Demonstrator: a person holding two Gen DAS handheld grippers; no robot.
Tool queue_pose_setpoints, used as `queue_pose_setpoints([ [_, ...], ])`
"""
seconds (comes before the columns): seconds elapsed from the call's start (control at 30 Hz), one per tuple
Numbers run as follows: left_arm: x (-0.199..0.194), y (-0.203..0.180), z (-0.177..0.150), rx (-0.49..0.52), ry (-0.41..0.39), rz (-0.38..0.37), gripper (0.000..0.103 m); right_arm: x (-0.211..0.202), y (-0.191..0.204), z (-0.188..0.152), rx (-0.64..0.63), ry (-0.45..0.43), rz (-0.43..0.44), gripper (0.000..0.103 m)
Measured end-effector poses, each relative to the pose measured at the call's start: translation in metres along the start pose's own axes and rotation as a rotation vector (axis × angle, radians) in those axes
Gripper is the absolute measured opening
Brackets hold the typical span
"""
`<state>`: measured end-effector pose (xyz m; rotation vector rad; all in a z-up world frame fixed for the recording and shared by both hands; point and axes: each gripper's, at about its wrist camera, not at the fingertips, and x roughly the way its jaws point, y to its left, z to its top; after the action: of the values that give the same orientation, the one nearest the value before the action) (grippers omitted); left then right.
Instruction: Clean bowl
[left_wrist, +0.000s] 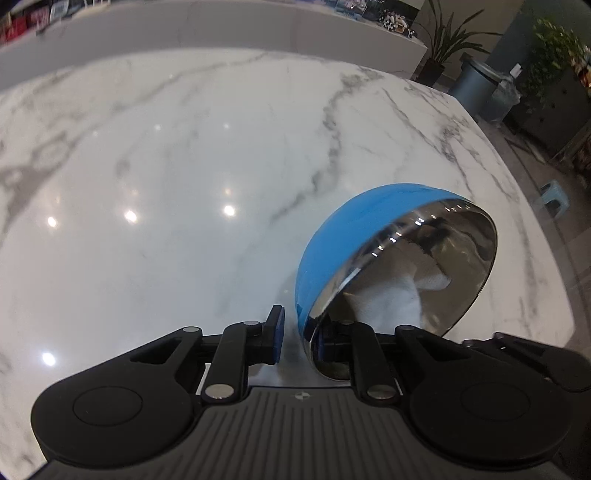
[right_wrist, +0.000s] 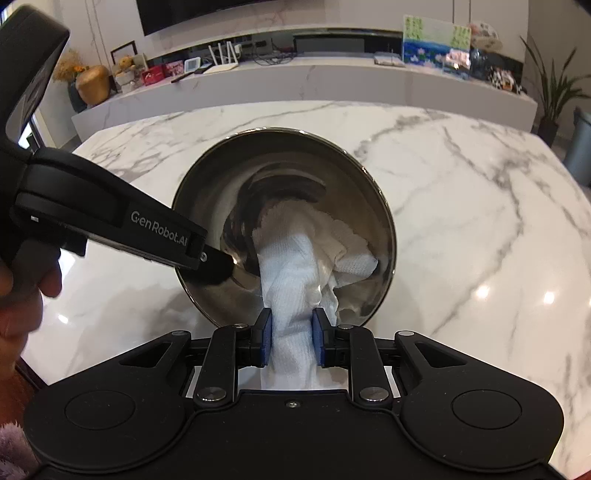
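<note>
- Two grippers work one bowl (right_wrist: 284, 225): it is tipped on its side above the marble table (right_wrist: 461, 229), mouth turned toward the right gripper (right_wrist: 291, 334), roughly midway between the table's near and far edges.
- Left gripper (left_wrist: 299, 338) is nearly closed on the bowl's rim, one pad on the blue outside, the other inside the steel wall.
- Right gripper's jaws are pinched tight on a bunched white paper towel (right_wrist: 295, 280), whose free end lies inside the bowl, straight ahead of the fingers.
- Coming wipe turns on this: the towel's long axis runs from the pads into the bowl's mouth, so a push forward meets the inner wall.
- Towel seems to touch the lower wall, though reflections blur the contact.
- Hidden: the bowl's base, its far outer side, and whether any dirt remains.
</note>
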<state>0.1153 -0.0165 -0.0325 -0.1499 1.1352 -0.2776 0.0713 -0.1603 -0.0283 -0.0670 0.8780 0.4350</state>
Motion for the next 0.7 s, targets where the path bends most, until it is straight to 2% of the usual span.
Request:
queue_pose_setpoints([
  [0.23, 0.011, -0.007, -0.005, -0.006, 0.017, -0.032, 0.016, 0.001, -0.004, 0.003, 0.052, 0.013, 0.037, 0.02],
  [0.43, 0.01, -0.008, -0.005, 0.012, 0.017, -0.031, 0.014, 0.001, -0.004, 0.004, 0.056, 0.013, 0.041, 0.02],
  [0.7, -0.004, -0.008, 0.0, 0.108, 0.067, 0.021, 0.013, -0.006, 0.002, 0.003, -0.039, -0.021, -0.029, 0.02],
])
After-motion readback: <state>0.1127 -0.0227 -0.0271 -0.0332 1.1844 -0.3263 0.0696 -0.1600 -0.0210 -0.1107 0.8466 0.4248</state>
